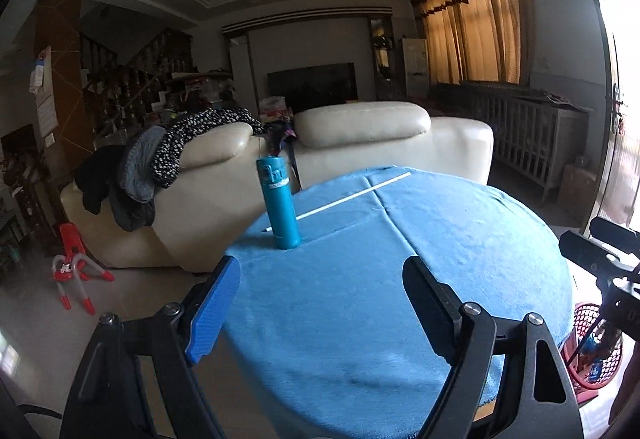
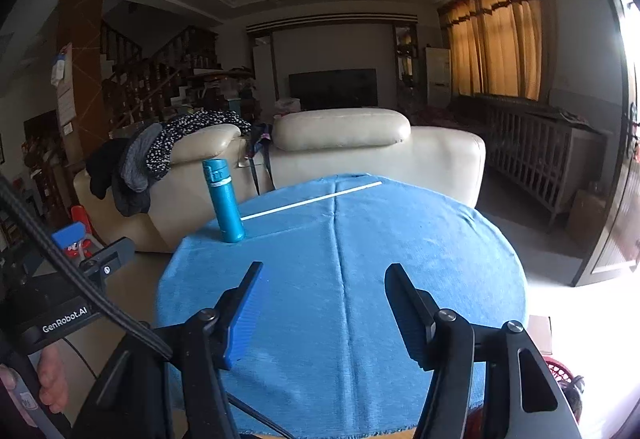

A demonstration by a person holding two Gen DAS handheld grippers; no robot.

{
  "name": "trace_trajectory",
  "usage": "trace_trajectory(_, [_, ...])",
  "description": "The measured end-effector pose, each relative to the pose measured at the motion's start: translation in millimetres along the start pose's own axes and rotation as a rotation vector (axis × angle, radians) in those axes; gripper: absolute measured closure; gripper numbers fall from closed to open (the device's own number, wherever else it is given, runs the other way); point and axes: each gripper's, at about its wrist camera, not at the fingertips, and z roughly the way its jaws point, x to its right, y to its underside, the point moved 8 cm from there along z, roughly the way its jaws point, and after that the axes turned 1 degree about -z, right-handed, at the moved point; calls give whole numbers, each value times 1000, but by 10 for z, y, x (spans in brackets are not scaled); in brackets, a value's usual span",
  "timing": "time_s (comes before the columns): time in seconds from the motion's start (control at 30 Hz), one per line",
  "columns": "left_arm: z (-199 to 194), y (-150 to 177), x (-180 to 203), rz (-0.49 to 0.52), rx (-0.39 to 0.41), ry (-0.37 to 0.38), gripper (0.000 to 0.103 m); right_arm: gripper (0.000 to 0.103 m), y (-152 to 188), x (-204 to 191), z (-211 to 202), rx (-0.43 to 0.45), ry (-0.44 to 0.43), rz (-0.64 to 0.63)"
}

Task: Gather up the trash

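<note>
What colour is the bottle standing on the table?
Teal blue bottle, clearest in the left wrist view.

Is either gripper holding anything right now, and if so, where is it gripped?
Nothing is held. The left gripper and right gripper both stand open over the blue cloth with nothing between their jaws.

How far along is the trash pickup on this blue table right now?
Looks done: the blue cloth is bare near both tongs, and a red mesh basket beside the table holds some items. In hand: nothing; the left tongs and right tongs stand open and empty. Left: a white stick at the far edge, if it is trash. The teal bottle stands upright beside it.
</note>
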Motion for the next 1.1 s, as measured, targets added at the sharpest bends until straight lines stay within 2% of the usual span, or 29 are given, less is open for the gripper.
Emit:
trace_trajectory(0.37, [-235,-122,-224,-27,64,-65,19,38,8,-127,-148,7,-22,-16])
trace_trajectory(1.1, [-372,-143,-258,-18,89,-102,19,38,-14,-125,-311,33,-40,-8])
